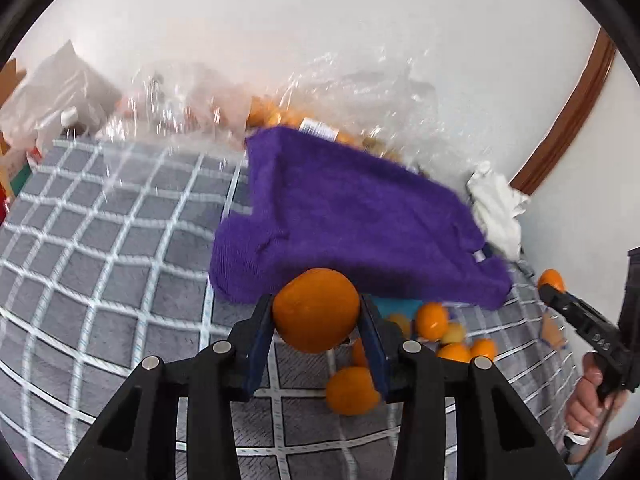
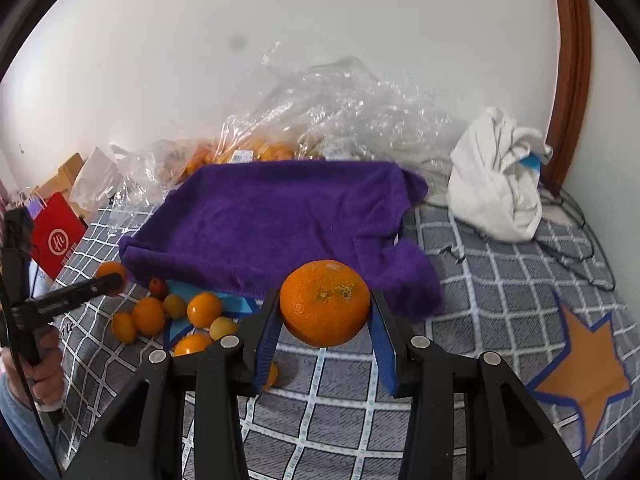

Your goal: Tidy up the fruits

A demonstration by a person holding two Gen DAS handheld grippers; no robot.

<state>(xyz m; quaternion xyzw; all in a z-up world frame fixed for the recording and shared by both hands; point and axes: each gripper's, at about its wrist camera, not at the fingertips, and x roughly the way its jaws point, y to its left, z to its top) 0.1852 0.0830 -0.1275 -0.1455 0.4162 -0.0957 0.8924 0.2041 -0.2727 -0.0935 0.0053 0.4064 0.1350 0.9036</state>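
Left-wrist view: the left tongs (image 1: 317, 312) are closed on an orange (image 1: 316, 309), its blue pads pressing the fruit on both sides and holding it clear of the grey checked bedspread (image 1: 100, 248); no earlier frame is available to show the jaws' travel. Behind the held fruit lies a purple towel (image 1: 344, 216), draped over something so that its near edge hangs just above the bedspread. Under and beside that edge sits a loose cluster of small oranges (image 1: 440, 328) and paler yellow fruits, with one more orange (image 1: 352, 390) lying apart, just below the right finger of the tongs. Right-wrist view: the right tongs (image 2: 325, 308) are likewise closed on a second orange (image 2: 325, 304), gripped at its sides between the blue pads and lifted off the bedspread. The same cluster of fruit (image 2: 172, 312) appears at the left, resting partly on a blue patch at the towel's near edge. Against the white wall, crumpled clear plastic bags (image 2: 320, 112) hold more oranges, a white cloth bundle (image 2: 496, 184) stands to the right of the towel, and a red paper bag (image 2: 56, 236) stands at the left. An orange star with a blue outline (image 2: 588, 372) marks the bedspread at lower right. Each view shows the other tool's handle gripped by a hand (image 1: 588, 408) at the frame edge.
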